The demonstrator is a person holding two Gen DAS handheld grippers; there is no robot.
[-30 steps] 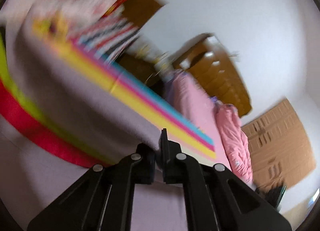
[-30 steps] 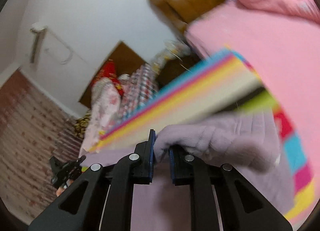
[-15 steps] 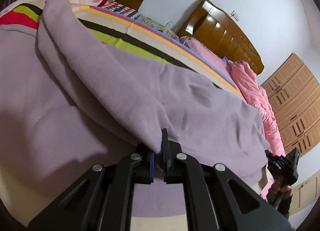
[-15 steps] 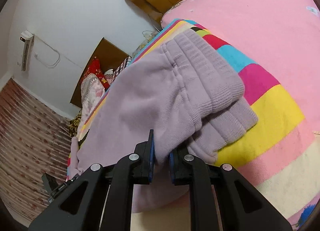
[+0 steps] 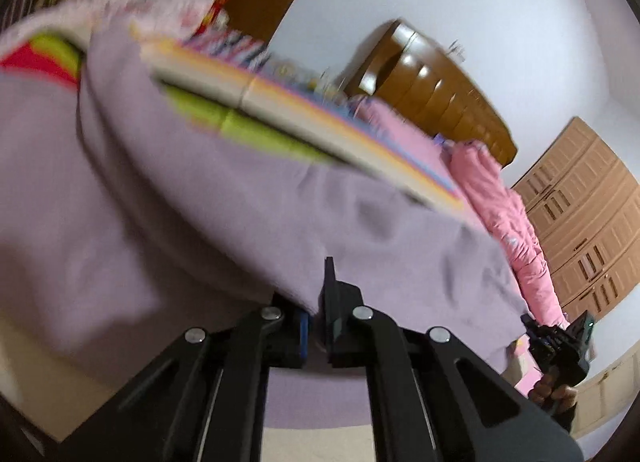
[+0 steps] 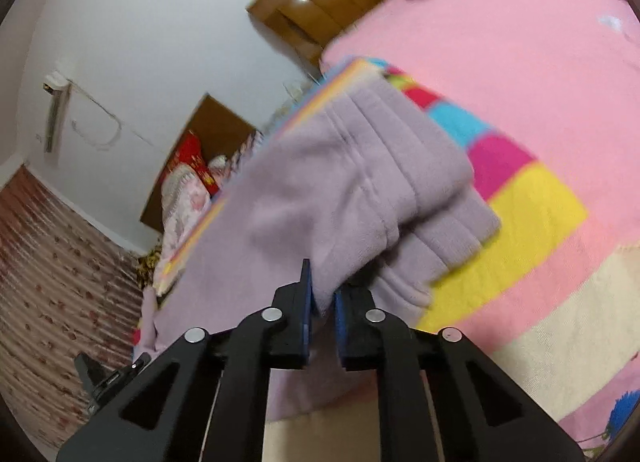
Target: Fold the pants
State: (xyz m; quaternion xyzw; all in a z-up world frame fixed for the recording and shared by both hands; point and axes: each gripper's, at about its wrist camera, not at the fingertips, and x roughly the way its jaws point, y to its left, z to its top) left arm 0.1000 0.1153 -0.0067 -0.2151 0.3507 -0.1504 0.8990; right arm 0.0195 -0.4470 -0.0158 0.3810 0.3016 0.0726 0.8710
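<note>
Both views shift only slightly vs 0.5 s back: same pants, same grip points, but motion blur has returned.

Left wrist: left gripper is pressed together on a fold of the lilac pants, same pinch as before. Pants lie spread across the striped blanket; blanket stripes are now smeared, sharp earlier. Right gripper's body and the hand holding it sit at the lower right edge, a bit lower in frame than before. Wooden headboard and wardrobe hold roughly the same place.

Right wrist: right gripper pinches the pants near the ribbed cuffs; jaws are closing, fabric between the pads. 2 stacked cuffs rest on the blanket's coloured blocks, layout unchanged. Pink bedspread beyond. Left gripper shows at lower left, closer to centre than before.
</note>
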